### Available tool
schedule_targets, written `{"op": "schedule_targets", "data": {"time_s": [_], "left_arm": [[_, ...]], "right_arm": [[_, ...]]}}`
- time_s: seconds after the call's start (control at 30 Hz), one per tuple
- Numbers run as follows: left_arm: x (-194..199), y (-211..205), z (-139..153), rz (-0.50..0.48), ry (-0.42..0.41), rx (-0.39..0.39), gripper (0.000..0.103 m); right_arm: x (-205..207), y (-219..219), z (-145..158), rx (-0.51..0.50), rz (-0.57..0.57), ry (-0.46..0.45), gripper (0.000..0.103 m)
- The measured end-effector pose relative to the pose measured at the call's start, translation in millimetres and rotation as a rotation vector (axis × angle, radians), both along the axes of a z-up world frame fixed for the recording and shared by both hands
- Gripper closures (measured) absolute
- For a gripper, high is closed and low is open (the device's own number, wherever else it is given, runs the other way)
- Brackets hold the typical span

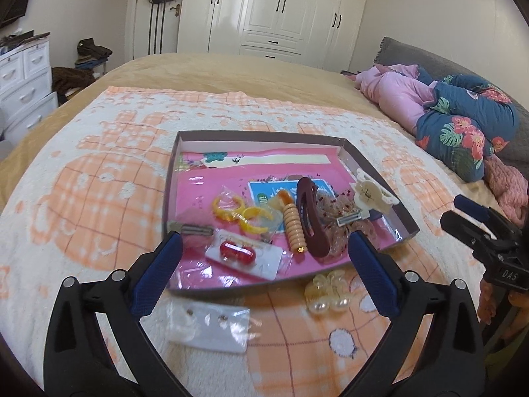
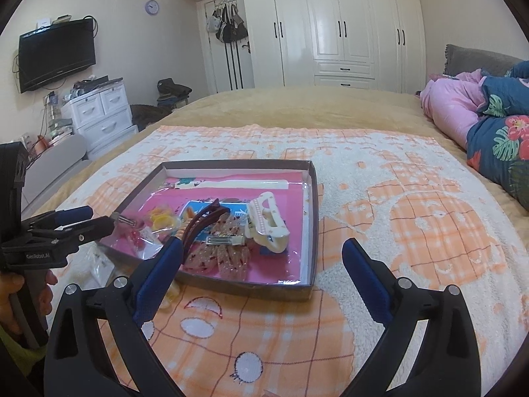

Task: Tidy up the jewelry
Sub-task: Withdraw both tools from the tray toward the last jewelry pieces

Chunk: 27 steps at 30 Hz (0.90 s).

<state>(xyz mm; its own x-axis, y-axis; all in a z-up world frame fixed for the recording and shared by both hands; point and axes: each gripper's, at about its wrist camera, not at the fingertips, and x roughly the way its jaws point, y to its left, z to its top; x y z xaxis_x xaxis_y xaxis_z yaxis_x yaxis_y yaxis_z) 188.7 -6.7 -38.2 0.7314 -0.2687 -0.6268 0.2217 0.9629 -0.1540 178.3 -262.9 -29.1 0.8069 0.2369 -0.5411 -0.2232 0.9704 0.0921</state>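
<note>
You held both tools above bed, nothing gripped. Left gripper [image 1: 264,258] stood wide; right gripper [image 2: 263,258] wide too, hanging short of tray's near wall. Tray [image 1: 380,168] on blanket [image 1: 99,172] already carried yellow rings [image 1: 228,210], maroon clip [image 1: 310,218], cream claw clip [image 1: 372,195], red beads on card [image 1: 236,253]. Sorting looked part done: pearl clip [image 1: 325,292] and clear earring card [image 1: 211,326] lay outside, near front wall. Next move, likely: lower left gripper over card, pinch thin edge, lift into tray.

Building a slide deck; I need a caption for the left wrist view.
Open left gripper above a tray of hair clips; pearl clip outside on the blanket.
</note>
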Motion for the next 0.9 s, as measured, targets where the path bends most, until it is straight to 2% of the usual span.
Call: {"op": "schedule_targets", "data": {"time_s": [0.43, 0.9], "left_arm": [[-26, 24, -8, 0.052, 0.004, 0.036, 0.012], [-37, 48, -22, 0.084, 0.042, 0.063, 0.012]], "right_arm": [[-15, 22, 2, -0.013, 0.051, -0.011, 0.008], [-18, 64, -17, -0.041, 0.143, 0.04, 0.008]]}}
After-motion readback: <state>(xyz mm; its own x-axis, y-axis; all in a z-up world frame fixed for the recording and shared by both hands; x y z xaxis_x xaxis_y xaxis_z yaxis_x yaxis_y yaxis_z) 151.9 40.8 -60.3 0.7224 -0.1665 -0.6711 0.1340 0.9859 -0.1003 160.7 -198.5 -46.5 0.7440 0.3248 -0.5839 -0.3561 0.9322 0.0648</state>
